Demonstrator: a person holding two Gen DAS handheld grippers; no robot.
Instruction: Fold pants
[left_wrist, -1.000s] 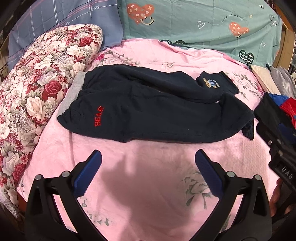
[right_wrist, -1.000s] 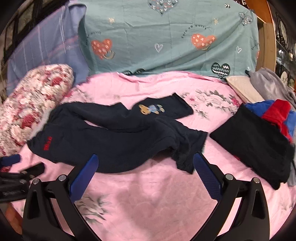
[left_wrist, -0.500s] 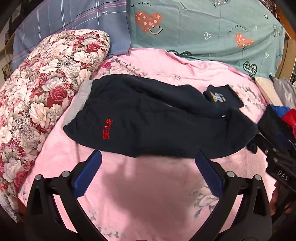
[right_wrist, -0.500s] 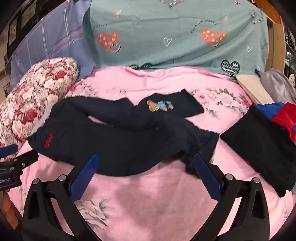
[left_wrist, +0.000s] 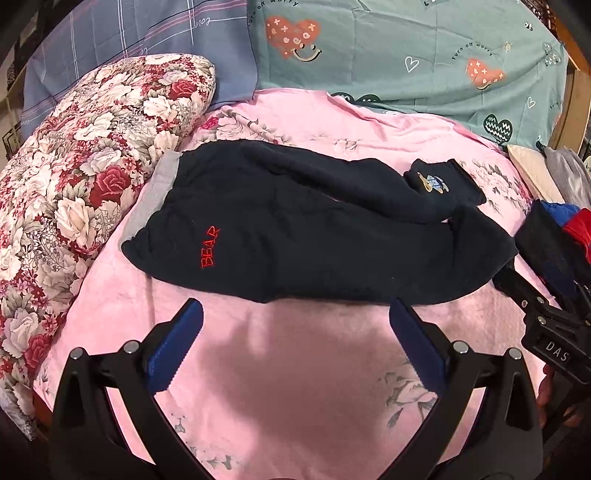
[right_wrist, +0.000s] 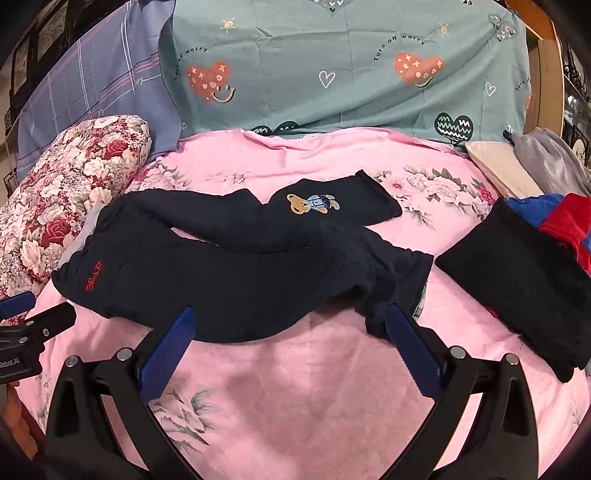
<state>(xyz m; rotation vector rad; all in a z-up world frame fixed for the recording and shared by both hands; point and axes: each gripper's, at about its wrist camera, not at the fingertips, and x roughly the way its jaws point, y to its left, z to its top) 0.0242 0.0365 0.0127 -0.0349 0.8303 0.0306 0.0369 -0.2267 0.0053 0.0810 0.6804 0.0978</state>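
Lying across the pink bed sheet (left_wrist: 295, 369), the navy sweatpants (left_wrist: 314, 243) span nine to three o'clock; both hand-held grippers, left (left_wrist: 295, 325) and right (right_wrist: 288, 328), hover spread. Best practice: straighten the crossed legs before folding.

The dark navy fleecy cloth pants (left_wrist: 314, 236) look matt and soft, lying on a pink, finely textured floral cloth bedspread (left_wrist: 295, 369). At nine o'clock, the red-rose printed cotton pillow (left_wrist: 74, 177) looks smooth.

Bare sheet (left_wrist: 295, 369) nr front, floral pillow (left_wrist: 74, 177) blocks left
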